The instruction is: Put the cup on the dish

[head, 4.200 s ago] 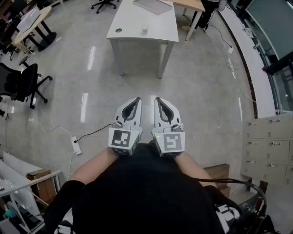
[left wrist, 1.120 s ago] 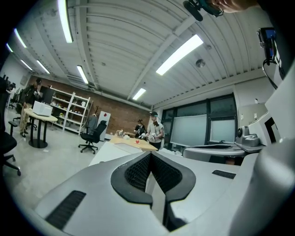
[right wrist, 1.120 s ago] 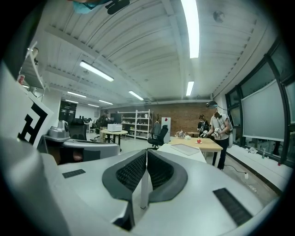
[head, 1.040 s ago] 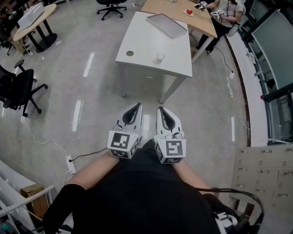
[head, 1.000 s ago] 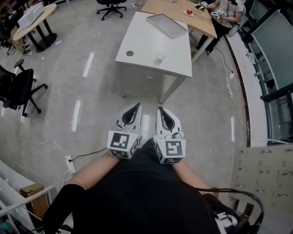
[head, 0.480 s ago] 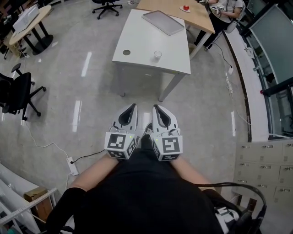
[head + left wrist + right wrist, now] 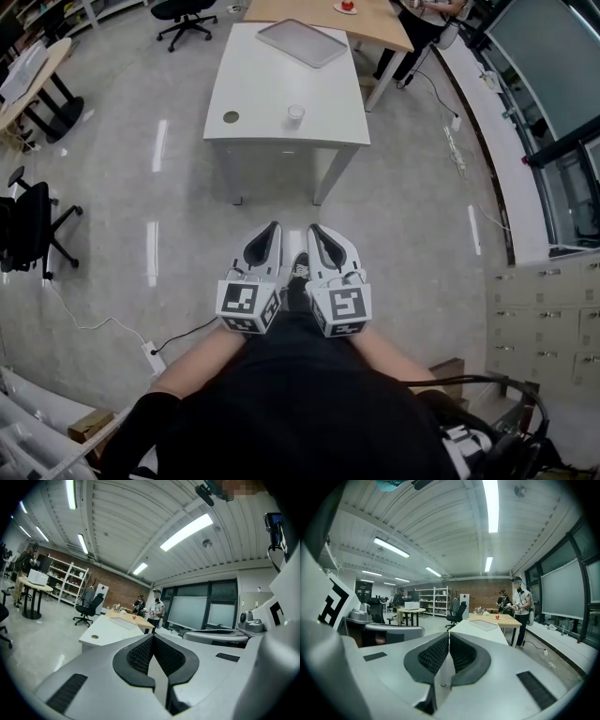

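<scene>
The only markings I could make out were the black-and-white square patterns on the cubes at the back of the two tools, and none of them spelled a word. The left gripper's cube [image 7: 333, 601] also loomed at the left edge of the right gripper view.

The person stood on the pale floor [image 7: 422, 187], well short of the white table [image 7: 281, 80]. Both forearms were tucked in against a black top. The left gripper [image 7: 273, 228] and right gripper [image 7: 315, 229] were held side by side, just apart, pointing roughly level towards the table. Each gripper's own view showed its jaws pressed together at the tips with nothing between them.

The cup [image 7: 295, 114] stood upright near the table's front edge, well apart from both tools. A dark round hole [image 7: 231, 117] lay to its left, and a grey tray [image 7: 302, 42] sat at the far end. I couldn't pick out a dish for certain.

The cup showed only from the head view, as did a power strip [image 7: 155, 358] on the floor and grey cabinets [image 7: 548, 309] on the right. The gripper views gave the room instead: ceiling light strips [image 7: 489, 503], a brick wall [image 7: 480, 595], white shelves [image 7: 426, 599], and a person [image 7: 519, 601] standing beside a wooden table [image 7: 494, 619] with something small and red [image 7: 497, 617] on it.
</scene>
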